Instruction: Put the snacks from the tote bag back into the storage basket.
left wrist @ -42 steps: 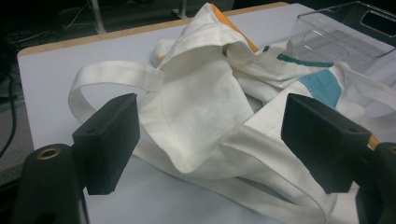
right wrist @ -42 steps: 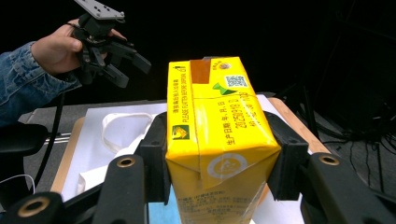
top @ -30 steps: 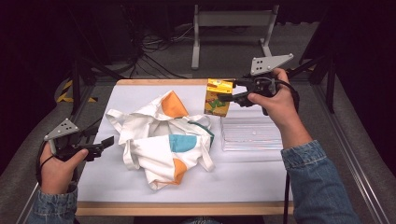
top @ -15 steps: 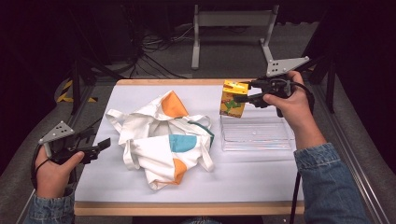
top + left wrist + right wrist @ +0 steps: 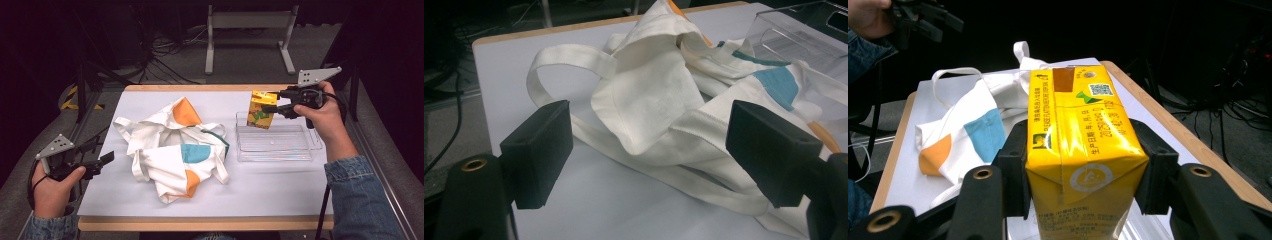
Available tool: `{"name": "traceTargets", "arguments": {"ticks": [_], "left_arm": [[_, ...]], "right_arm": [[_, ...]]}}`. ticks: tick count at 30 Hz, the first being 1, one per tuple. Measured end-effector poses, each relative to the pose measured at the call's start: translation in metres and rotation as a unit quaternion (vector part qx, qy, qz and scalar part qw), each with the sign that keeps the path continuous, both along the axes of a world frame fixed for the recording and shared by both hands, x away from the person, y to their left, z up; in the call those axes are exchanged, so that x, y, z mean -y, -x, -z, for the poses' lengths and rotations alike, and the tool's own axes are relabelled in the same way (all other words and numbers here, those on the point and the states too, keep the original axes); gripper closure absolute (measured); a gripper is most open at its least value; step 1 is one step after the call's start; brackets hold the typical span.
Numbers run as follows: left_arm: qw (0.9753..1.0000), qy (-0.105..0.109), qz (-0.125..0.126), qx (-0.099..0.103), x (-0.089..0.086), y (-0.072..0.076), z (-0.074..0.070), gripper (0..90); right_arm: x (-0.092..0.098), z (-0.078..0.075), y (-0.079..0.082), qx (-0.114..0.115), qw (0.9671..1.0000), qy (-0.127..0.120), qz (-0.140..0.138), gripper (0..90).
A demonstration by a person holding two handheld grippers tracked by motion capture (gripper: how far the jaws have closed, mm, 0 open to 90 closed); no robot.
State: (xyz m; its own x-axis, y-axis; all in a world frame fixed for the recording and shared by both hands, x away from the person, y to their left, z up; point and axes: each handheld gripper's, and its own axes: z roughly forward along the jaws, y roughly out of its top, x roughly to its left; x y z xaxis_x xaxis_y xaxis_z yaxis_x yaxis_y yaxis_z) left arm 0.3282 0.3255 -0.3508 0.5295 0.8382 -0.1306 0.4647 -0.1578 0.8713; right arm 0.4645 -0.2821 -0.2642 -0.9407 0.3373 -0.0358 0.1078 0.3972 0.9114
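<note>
Moving rightward since a second ago, the right gripper (image 5: 274,103) carries the yellow carton (image 5: 261,109), clamped between its jaws, over the far end of the clear tray (image 5: 280,150). Meanwhile the left gripper (image 5: 102,161) has drawn back to the table's (image 5: 280,200) left edge, jaws wide apart, facing the white tote bag (image 5: 175,145). Released tilted or too high, the carton could topple against the tray wall.

On the yellow carton (image 5: 1083,150) clamped in your right tool (image 5: 1083,170), you can make out a QR code and printed lines too blurred to read.
</note>
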Motion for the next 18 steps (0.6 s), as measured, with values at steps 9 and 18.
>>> {"name": "traceTargets", "arguments": {"ticks": [9, 18], "left_arm": [[1.0, 0.0, 0.003, 0.0, 0.002, -0.003, 0.001, 19.9], [1.0, -0.004, 0.009, 0.001, 0.004, -0.006, 0.0, 19.9]], "right_arm": [[0.001, 0.02, -0.001, -0.004, 0.9999, 0.001, -0.015, 51.2], [-0.003, 0.034, -0.001, -0.008, 0.9996, 0.008, -0.024, 51.2]]}}
